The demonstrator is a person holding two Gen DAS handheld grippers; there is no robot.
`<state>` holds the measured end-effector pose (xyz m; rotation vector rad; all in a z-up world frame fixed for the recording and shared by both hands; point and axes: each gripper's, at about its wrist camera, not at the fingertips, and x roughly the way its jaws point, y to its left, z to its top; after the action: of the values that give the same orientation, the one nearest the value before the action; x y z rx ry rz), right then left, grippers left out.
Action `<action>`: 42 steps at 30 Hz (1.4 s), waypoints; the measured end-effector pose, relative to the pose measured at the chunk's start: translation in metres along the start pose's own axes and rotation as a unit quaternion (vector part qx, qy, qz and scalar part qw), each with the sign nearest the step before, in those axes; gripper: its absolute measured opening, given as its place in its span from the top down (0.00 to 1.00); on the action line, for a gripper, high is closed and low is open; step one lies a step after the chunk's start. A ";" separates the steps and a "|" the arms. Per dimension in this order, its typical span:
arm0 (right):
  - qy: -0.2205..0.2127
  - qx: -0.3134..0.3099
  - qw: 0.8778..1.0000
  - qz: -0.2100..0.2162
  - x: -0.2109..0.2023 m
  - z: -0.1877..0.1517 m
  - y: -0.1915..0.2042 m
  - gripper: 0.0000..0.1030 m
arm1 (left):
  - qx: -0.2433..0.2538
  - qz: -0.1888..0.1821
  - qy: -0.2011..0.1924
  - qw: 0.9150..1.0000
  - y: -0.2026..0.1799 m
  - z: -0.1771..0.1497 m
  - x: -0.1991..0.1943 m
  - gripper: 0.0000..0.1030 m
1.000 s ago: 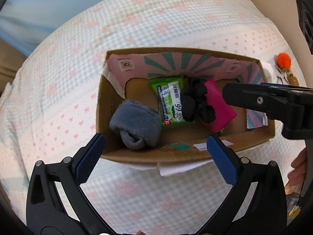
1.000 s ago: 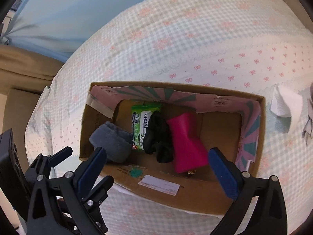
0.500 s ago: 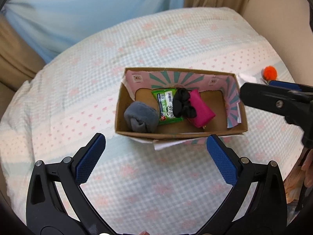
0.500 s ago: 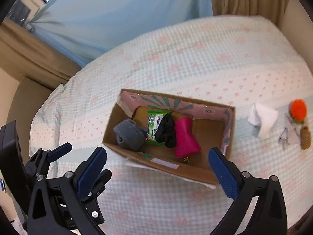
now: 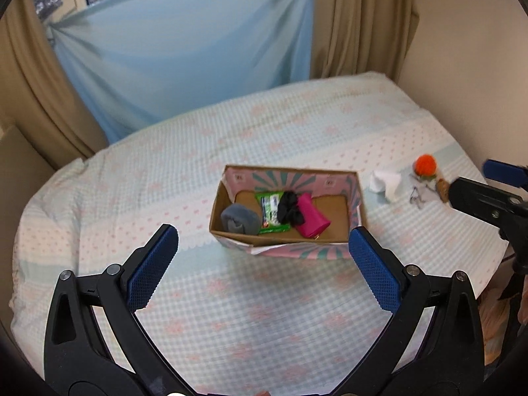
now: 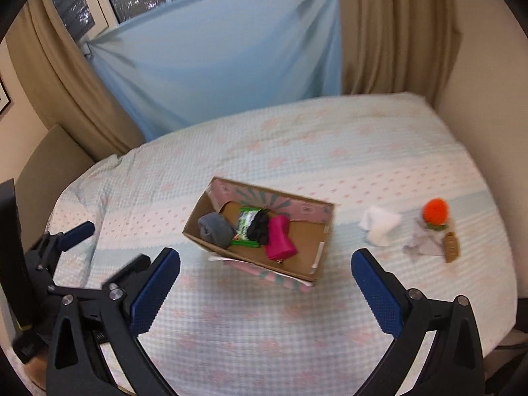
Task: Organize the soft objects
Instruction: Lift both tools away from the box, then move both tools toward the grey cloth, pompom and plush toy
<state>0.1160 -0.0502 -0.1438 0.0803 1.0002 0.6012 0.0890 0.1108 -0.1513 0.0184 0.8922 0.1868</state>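
Note:
A cardboard box [image 5: 333, 224] [image 6: 307, 234] sits on the bed. It holds a grey sock roll [image 5: 240, 219] [image 6: 216, 229], a green wipes pack [image 5: 271, 211] [image 6: 247, 227], a black cloth [image 5: 289, 212] [image 6: 259, 226] and a pink pouch [image 5: 312, 219] [image 6: 280, 242]. Right of the box lie a white cloth [image 5: 384, 181] [image 6: 379, 224], an orange pompom toy [image 5: 425, 164] [image 6: 435, 211] and a small brown item [image 6: 451, 247]. My left gripper [image 5: 264, 270] and right gripper [image 6: 265, 287] are open and empty, well short of the box.
The bed has a checked cover with pink bows [image 5: 264, 313] [image 6: 264, 323]. A blue sheet [image 5: 184, 52] and beige curtains [image 5: 359, 23] hang behind it. A wall [image 5: 468, 66] stands at the right. The right gripper's body shows at the right of the left wrist view [image 5: 488, 201].
Both grippers have pulled back and up from the box, so it looks much smaller. The curtains, window and loose items to the right have come into view. The box contents have not moved.

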 end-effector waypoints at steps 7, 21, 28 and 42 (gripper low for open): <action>-0.066 0.024 0.996 -0.058 -0.069 -0.021 -0.033 0.00 | 0.000 -0.019 -0.049 0.999 -0.027 0.000 -0.052 0.00; -0.139 0.090 0.972 -0.169 -0.142 -0.071 -0.112 0.00 | 0.055 -0.123 -0.082 0.987 -0.110 0.006 -0.066 0.00; -0.144 0.114 0.965 -0.189 -0.148 -0.075 -0.165 0.00 | 0.083 -0.145 -0.071 0.983 -0.166 0.020 -0.046 0.00; -0.080 0.117 0.979 -0.148 -0.060 -0.055 -0.309 0.00 | 0.135 -0.137 -0.001 0.981 -0.321 0.037 0.079 0.00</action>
<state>0.1827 -0.3506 -0.2305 0.1825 0.9011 0.1998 0.2155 -0.1889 -0.2189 0.1467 0.9033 -0.1921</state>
